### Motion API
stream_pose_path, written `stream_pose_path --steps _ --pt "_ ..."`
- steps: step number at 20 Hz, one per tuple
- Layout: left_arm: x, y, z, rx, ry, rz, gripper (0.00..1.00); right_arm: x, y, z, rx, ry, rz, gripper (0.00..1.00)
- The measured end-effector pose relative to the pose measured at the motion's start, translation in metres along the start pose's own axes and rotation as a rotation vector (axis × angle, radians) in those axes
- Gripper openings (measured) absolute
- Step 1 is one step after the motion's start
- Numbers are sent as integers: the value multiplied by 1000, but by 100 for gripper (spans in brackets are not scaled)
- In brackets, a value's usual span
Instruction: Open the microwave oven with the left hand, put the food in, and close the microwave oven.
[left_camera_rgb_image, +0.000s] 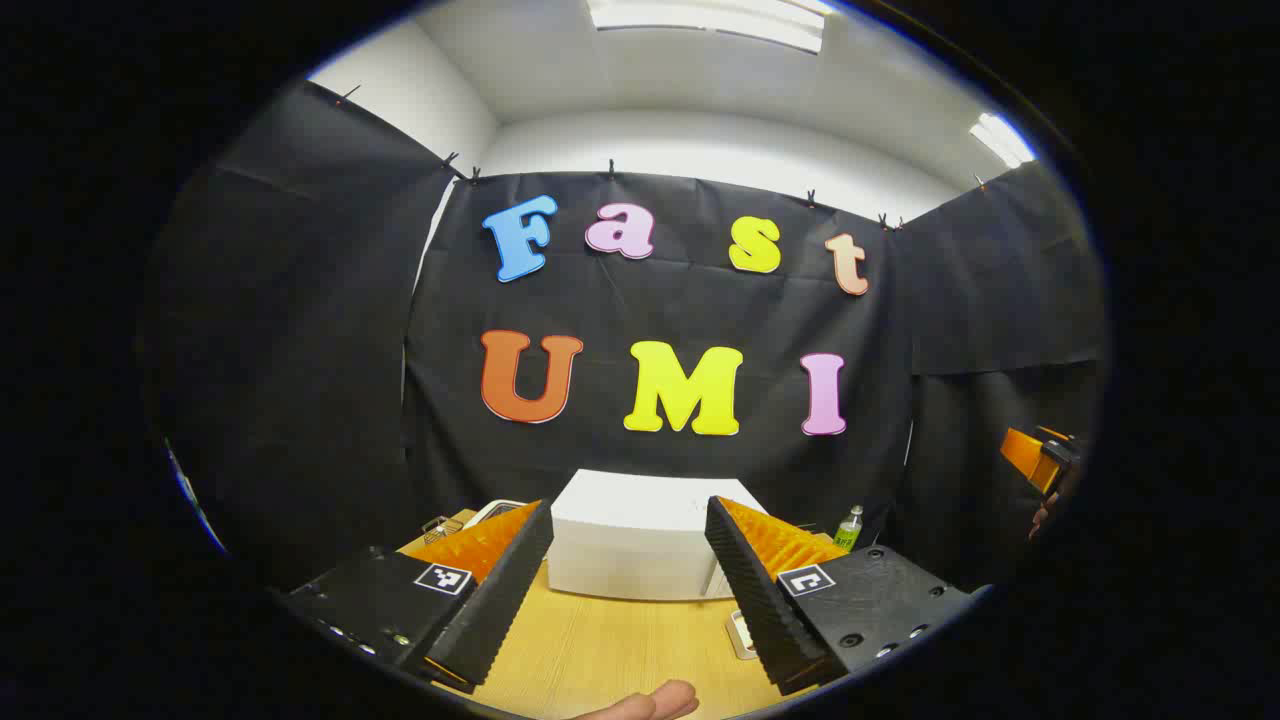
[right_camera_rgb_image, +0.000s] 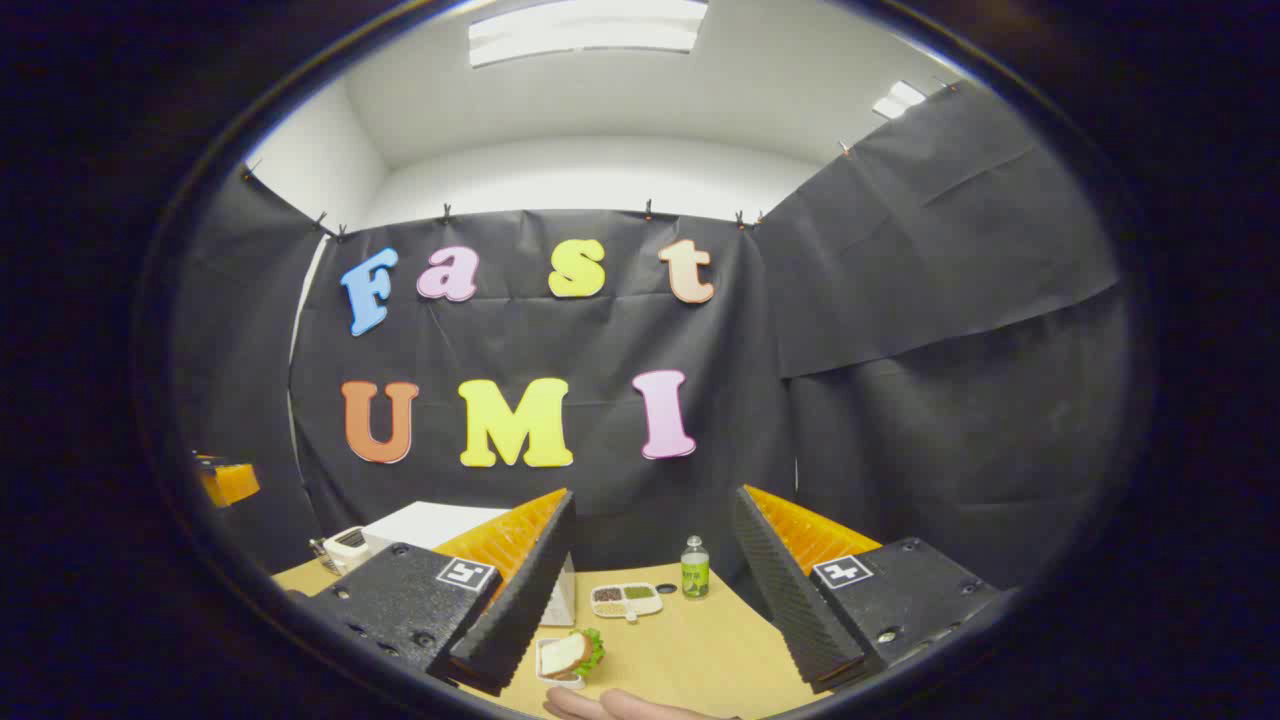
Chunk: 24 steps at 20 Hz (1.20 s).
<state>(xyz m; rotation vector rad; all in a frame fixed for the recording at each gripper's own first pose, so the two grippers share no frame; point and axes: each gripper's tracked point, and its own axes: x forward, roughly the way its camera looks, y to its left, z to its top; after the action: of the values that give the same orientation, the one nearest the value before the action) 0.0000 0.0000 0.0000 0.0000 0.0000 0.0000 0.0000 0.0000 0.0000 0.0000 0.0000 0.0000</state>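
Above the worktop (left_camera_rgb_image: 600, 650), both hand-held grippers hung wide apart, holding nothing
Microwave oven (left_camera_rgb_image: 630, 545) sat shut near its far edge, sandwich (right_camera_rgb_image: 570, 655) at its near edge

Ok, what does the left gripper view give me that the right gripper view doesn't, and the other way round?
Left gripper view: the white microwave faces the camera between the fingers of the open left gripper, with the right gripper at the far right edge.

Right gripper view: a sandwich on a small plate and a compartment tray lie ahead of the open right gripper; the left gripper sits at the left edge.

Both: the microwave, the green bottle and the wooden table.
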Motion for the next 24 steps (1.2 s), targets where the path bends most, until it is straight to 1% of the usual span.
stream_pose_path --steps 1,3,6,7,11,12,14,15,16,18,21,24 --pt "2 -3 1 4 -1 -8 95 1 -1 -6 -8 20 5 100" --pt "4 -9 -3 5 13 -26 95 3 -5 -6 -12 39 9 100" --pt "10 -11 -5 0 29 -32 95 6 -8 -3 -13 36 8 100" --pt "12 -12 -7 -2 34 -35 95 6 -9 -3 -14 30 9 91" --pt "26 -9 -9 -13 30 -33 95 7 -14 -1 -11 5 2 91" --pt "33 -9 -9 -19 23 -39 95 7 -14 -2 -8 2 6 100" --pt "50 -6 -9 -36 5 -40 95 10 -21 0 -11 -25 -18 100" --pt "61 -3 -11 -43 1 -32 95 12 -27 1 -14 -39 -38 91" --pt "71 -1 -12 -55 -1 -26 95 14 -30 0 -14 -43 -48 100" --pt "92 -2 -14 -78 -7 -28 95 16 -27 -5 -8 -40 -47 100" --pt "126 -4 -21 -102 -46 -39 95 18 -28 -9 -1 -35 -35 100" --pt "159 -11 -51 -100 -2 -41 95 16 -31 -13 -5 -39 -30 100"
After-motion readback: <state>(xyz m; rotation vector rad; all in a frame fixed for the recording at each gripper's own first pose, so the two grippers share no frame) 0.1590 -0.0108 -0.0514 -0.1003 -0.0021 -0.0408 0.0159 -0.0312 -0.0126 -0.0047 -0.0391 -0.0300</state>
